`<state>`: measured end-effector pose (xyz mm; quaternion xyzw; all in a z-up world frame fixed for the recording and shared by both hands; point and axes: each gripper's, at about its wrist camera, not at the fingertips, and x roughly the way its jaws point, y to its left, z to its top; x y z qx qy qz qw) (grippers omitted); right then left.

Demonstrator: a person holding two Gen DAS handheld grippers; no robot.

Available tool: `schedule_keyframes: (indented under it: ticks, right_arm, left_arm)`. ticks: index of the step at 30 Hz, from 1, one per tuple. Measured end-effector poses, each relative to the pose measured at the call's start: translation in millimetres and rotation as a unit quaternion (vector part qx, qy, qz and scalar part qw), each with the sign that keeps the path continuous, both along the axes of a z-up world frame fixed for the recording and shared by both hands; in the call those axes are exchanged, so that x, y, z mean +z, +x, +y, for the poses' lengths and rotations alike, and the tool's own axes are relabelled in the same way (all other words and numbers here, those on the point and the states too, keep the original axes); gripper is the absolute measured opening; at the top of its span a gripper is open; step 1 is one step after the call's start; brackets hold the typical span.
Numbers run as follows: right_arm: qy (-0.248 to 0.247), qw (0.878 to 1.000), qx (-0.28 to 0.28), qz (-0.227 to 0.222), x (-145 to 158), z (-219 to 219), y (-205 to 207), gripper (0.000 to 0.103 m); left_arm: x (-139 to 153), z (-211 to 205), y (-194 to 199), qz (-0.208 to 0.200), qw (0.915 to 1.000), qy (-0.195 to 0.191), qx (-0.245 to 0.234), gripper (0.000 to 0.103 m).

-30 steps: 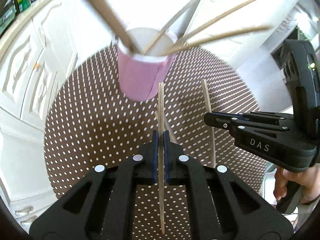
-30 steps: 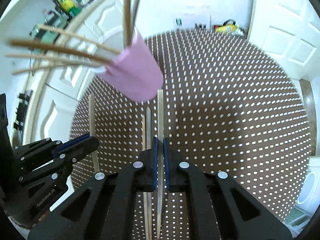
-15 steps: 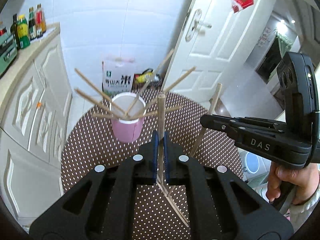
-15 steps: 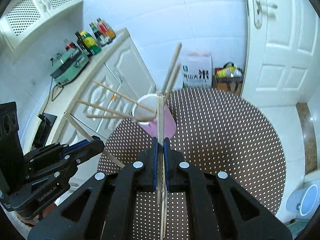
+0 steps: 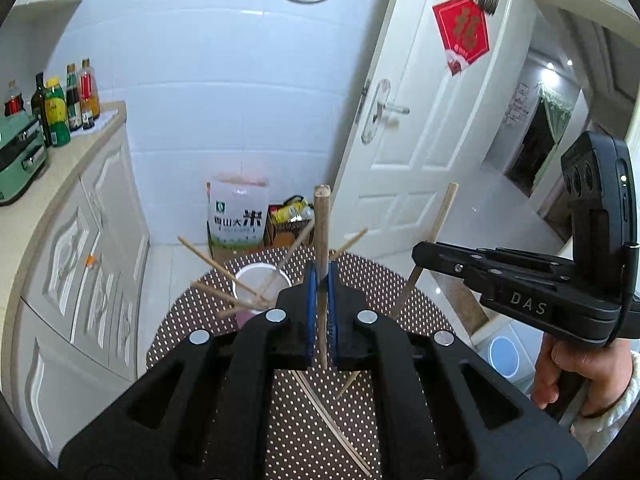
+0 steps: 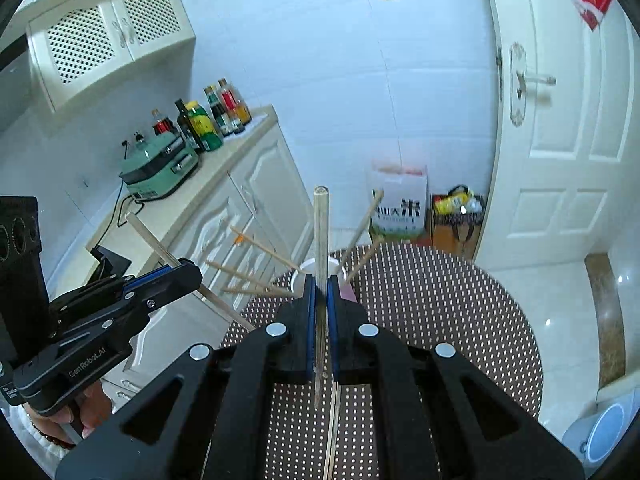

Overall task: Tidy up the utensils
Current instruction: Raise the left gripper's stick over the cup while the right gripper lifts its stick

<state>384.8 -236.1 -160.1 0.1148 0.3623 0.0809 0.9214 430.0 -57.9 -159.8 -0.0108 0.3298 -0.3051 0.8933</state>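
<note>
Each gripper, the left gripper [image 5: 321, 312] and the right gripper [image 6: 321, 312], is pinched tight on one thin wooden chopstick [image 5: 321, 240] above the pink cup [image 5: 262, 280], and the light, stiff, smooth stick looks best held mid-length.

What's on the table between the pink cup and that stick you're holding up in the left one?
Nothing: in the left wrist view only bare dotted table lies between the pink cup and the left hand-held gripper.

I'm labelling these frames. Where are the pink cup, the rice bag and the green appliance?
pink cup [image 5: 244, 280], left wrist view, white rim
rice bag [image 5: 237, 216], left wrist view, printed front
green appliance [image 6: 160, 170], right wrist view, front face
</note>
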Motion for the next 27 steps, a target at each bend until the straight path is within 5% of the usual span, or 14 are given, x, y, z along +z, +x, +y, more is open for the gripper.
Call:
schedule_keyframes:
  ticks: [16, 27]
  right_arm:
    - [-0.016, 0.998, 0.023, -0.057, 46, 5, 36, 0.004]
    - [-0.024, 0.997, 0.026, -0.068, 45, 10, 73, 0.004]
  left_arm:
    - [32, 17, 41, -0.040, 0.9974, -0.032, 0.052, 0.006]
    - [16, 12, 78, -0.039, 0.9961, -0.006, 0.079, 0.006]
